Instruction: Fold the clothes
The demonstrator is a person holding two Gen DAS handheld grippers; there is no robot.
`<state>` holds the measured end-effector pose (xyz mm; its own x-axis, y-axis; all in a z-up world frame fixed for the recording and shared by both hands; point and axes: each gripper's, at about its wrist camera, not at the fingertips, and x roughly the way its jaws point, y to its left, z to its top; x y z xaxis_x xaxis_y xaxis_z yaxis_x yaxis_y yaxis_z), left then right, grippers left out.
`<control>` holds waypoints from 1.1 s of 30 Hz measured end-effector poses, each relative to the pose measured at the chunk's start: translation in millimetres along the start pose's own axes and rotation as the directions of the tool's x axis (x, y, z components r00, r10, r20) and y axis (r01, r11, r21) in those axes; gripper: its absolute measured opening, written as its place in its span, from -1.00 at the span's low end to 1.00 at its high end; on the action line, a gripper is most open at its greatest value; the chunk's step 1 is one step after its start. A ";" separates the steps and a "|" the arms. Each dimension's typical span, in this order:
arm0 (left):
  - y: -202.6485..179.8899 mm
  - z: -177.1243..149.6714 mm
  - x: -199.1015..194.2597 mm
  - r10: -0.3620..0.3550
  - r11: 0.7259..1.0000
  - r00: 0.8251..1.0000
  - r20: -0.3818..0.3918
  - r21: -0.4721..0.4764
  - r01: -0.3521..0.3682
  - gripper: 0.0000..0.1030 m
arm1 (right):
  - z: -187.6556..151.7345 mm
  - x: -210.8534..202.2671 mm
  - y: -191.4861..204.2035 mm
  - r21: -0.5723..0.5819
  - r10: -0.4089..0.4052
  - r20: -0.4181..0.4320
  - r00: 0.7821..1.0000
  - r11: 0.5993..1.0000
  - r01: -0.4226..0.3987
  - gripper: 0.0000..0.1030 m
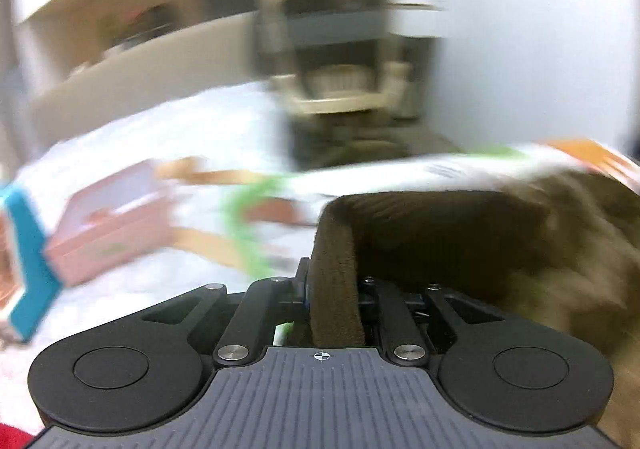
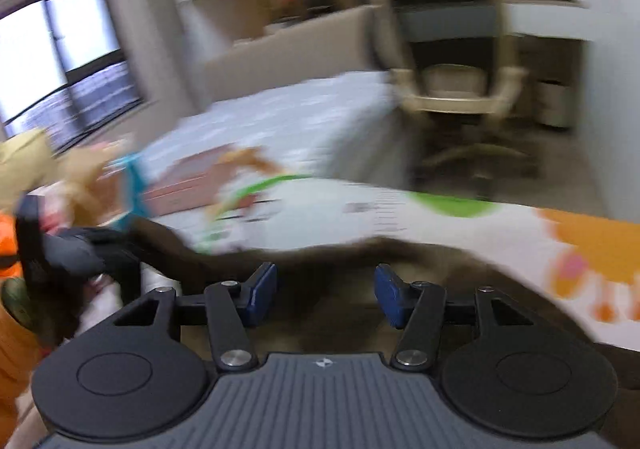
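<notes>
My left claw [image 1: 334, 281] is pinched on a brown garment [image 1: 440, 233]: a thick folded edge of it stands upright between the pressed-together fingers, and the rest spreads away toward 3 o'clock as a dark, fuzzy mass. Through the right wrist camera the same brown garment [image 2: 320, 261] runs as a low band across the frame, just ahead of my right claw [image 2: 326, 293], whose blue pads [image 2: 262, 291] are spread wide with nothing between them. I see the left claw [image 2: 80, 249] at 9 o'clock there, with brown cloth trailing from it. Both views are heavily blurred. The garment lies over a white bed cover printed in green and orange [image 2: 460, 221]. At 10 o'clock sit a pink box [image 1: 108, 225] and a blue object [image 1: 32, 265]. Past the bed's far edge at 12 o'clock stands a beige chair [image 2: 452, 89], with open floor beside it at 1 o'clock.
</notes>
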<state>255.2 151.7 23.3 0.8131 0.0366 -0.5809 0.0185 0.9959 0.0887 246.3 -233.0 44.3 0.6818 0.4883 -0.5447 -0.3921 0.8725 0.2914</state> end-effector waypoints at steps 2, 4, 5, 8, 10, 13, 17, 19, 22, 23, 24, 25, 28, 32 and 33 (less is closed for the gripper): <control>31.4 3.4 21.7 0.034 0.995 0.998 -0.052 -0.092 -0.039 -0.63 | -1.7 5.8 -23.7 0.044 -0.055 -0.012 0.998 0.997 0.056 0.09; 52.7 -1.9 38.7 0.058 0.988 0.993 -0.103 -0.135 -0.071 -0.34 | -5.9 15.2 -41.2 0.082 -0.093 -0.037 0.995 0.992 0.095 0.09; 62.7 -6.8 43.6 0.055 0.982 0.990 -0.133 -0.170 -0.077 -0.14 | -8.4 21.1 -47.0 0.093 -0.105 -0.051 0.993 0.990 0.109 0.10; 82.8 -20.5 40.4 0.048 0.964 0.983 -0.178 -0.250 -0.092 0.31 | -13.9 41.0 -53.1 0.065 -0.120 -0.074 0.990 0.990 0.125 0.16; 86.1 -25.8 28.2 0.049 0.966 0.982 -0.181 -0.242 -0.093 0.43 | -14.7 56.7 -58.6 -0.016 -0.166 -0.088 0.982 0.986 0.166 0.21; 69.5 -23.8 5.0 -0.004 0.972 0.991 -0.135 -0.235 -0.028 0.70 | -22.5 92.5 -75.8 -0.170 -0.338 -0.146 0.930 0.934 0.314 0.20; 31.2 -0.1 -10.3 -0.197 0.957 0.980 -0.037 -0.224 0.184 0.87 | -22.3 85.0 -110.6 -0.225 -0.556 -0.071 0.828 0.818 0.529 0.39; 6.5 13.6 -1.9 -0.329 0.920 0.944 -0.011 -0.231 0.318 0.89 | -16.3 67.7 -107.8 -0.194 -0.543 -0.043 0.839 0.828 0.526 0.39; -31.9 33.8 24.1 -0.517 0.822 0.856 0.011 -0.272 0.500 0.92 | 0.8 45.8 -95.9 0.012 -0.260 -0.054 0.964 0.965 0.261 0.40; -43.0 38.2 37.9 -0.557 0.792 0.831 0.008 -0.296 0.534 0.92 | 5.8 46.0 -94.2 0.101 -0.144 -0.058 0.988 0.984 0.149 0.43; -52.3 40.4 53.4 -0.574 0.776 0.819 -0.002 -0.322 0.543 0.92 | 9.8 49.8 -92.9 0.182 -0.040 -0.060 0.997 0.982 0.050 0.44; -59.1 41.1 68.1 -0.583 0.764 0.812 -0.013 -0.350 0.543 0.92 | 12.5 57.5 -92.1 0.248 0.040 -0.063 0.997 0.968 -0.023 0.45; -66.0 36.3 103.5 -0.577 0.747 0.815 -0.048 -0.435 0.503 0.92 | 15.8 94.3 -91.3 0.384 0.184 -0.094 0.978 0.913 -0.135 0.49; -53.5 28.3 113.3 -0.553 0.746 0.833 -0.028 -0.462 0.480 0.92 | 12.6 156.3 -89.1 0.441 0.223 -0.188 0.957 0.889 -0.121 0.56; -50.4 26.3 115.8 -0.547 0.745 0.837 -0.023 -0.469 0.474 0.92 | 15.5 162.8 -86.8 0.438 0.224 -0.155 0.962 0.889 -0.136 0.54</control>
<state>363.7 103.6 -27.2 0.6568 -0.5123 -0.5533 0.1264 0.7982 -0.5890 400.9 -229.0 -57.5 0.4725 0.6629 -0.5808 -0.1707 0.7153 0.6776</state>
